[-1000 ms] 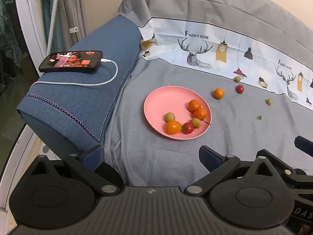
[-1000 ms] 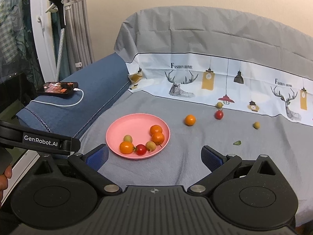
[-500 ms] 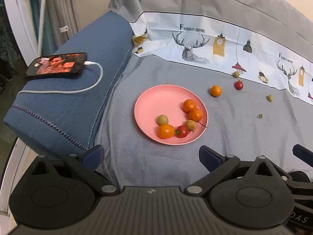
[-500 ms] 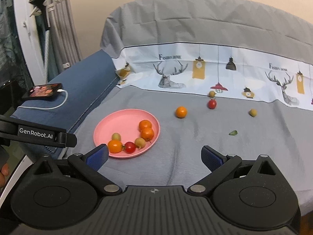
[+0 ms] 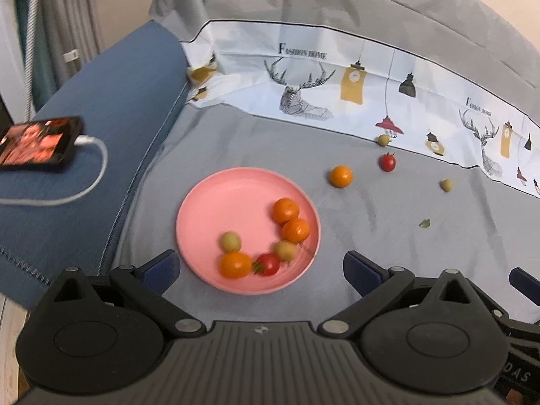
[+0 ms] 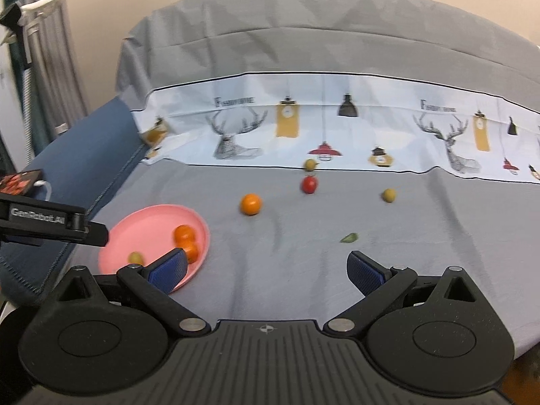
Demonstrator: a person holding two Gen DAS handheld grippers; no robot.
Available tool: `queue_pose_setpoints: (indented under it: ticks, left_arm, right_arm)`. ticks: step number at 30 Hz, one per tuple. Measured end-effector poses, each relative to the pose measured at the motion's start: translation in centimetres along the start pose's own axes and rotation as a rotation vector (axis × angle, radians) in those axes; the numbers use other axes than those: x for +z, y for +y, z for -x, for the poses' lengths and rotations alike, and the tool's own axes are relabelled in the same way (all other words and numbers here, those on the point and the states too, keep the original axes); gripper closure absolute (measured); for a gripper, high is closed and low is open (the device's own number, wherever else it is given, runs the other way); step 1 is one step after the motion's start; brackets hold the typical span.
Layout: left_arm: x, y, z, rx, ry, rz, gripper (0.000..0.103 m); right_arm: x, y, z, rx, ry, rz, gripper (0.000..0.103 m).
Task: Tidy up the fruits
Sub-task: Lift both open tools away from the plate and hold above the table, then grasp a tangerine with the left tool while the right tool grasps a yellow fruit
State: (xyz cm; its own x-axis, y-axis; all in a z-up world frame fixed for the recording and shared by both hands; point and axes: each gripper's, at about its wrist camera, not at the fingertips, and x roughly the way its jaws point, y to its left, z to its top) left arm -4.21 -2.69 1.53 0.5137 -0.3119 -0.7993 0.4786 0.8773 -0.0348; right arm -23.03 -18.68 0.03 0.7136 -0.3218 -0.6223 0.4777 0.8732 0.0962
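Sofa cover (image 6: 270, 270): four fruits left loose on it. Plate (image 5: 216, 202) lies left, six fruits on it. Right gripper (image 6: 266, 270) and left gripper (image 5: 260, 266) are both spread wide, nothing held. Orange (image 6: 250, 204), nearest the plate, is best taken first: straddled squarely, closed gently, since rolling on the soft cloth is likely.

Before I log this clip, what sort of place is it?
Most likely a home living room. The fruit and pink plate sit on a grey printed cover draped over what looks like a sofa with a blue armrest; a phone charges there beside curtains.
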Motion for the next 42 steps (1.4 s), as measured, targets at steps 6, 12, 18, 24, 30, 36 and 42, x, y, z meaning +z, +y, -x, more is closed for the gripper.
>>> queue_pose_setpoints:
  ticks: [6, 12, 18, 24, 30, 36, 42]
  left_arm:
    - [2.2, -2.0, -2.3, -0.005, 0.003, -0.031, 0.0]
    - [4.1, -4.1, -5.4, -0.007, 0.028, -0.071, 0.0]
    - [5.9, -6.0, -9.6, -0.016, 0.097, -0.091, 0.0]
    - [8.3, -8.1, -15.4, -0.022, 0.169, -0.119, 0.0]
    - [10.7, -10.2, -23.2, -0.038, 0.276, -0.118, 0.0]
    - [12.1, -11.2, -28.7, -0.048, 0.325, -0.118, 0.0]
    - [12.2, -12.6, -32.0, 0.007, 0.338, -0.171, 0.0]
  right_arm:
    - [1.4, -2.3, -2.2, -0.044, -0.003, -0.041, 0.003]
    - [2.2, -5.0, -4.7, -0.093, -0.003, -0.082, 0.003]
    - [3.0, -7.9, -8.0, -0.132, -0.006, -0.112, 0.003]
    - [4.5, -10.7, -13.1, -0.16, -0.006, -0.121, 0.003]
    - [5.3, -11.7, -21.2, -0.104, 0.057, -0.096, 0.001]
    - [5.5, -12.8, -27.7, -0.262, 0.036, -0.019, 0.001]
    - [4.2, -17.2, -32.6, -0.329, 0.098, -0.095, 0.001]
